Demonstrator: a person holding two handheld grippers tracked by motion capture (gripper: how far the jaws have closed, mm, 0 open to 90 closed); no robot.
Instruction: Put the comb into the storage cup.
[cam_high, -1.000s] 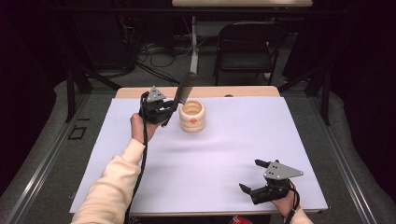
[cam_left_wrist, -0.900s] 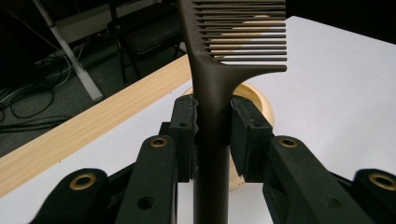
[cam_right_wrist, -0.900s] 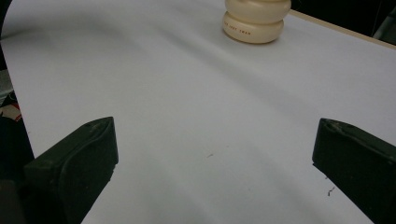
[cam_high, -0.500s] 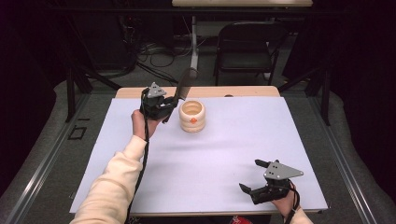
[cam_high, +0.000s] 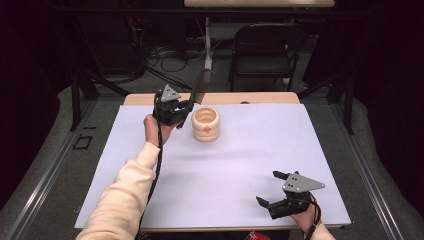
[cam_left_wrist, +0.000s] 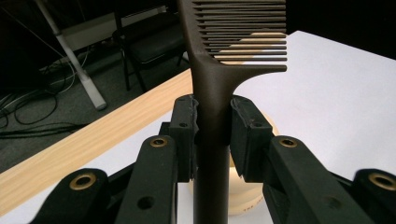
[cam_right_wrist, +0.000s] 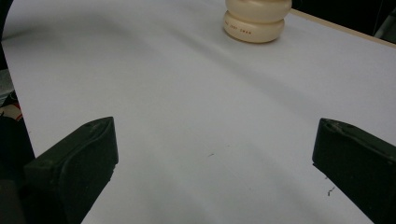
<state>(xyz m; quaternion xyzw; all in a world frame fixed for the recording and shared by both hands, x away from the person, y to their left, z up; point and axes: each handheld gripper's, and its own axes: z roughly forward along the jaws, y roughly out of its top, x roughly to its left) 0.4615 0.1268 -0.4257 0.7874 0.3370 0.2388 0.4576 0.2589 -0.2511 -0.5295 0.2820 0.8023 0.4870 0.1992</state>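
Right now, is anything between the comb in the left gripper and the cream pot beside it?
Nothing visible. The left gripper holds the comb upright, just left of the open cream pot, with only bare white table between.

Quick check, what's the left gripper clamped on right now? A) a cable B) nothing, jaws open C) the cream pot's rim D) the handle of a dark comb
D. In the left gripper view the left gripper has both jaws pressed against the handle of the dark comb, teeth end up; the cream pot stands beside it on the table, ungripped.
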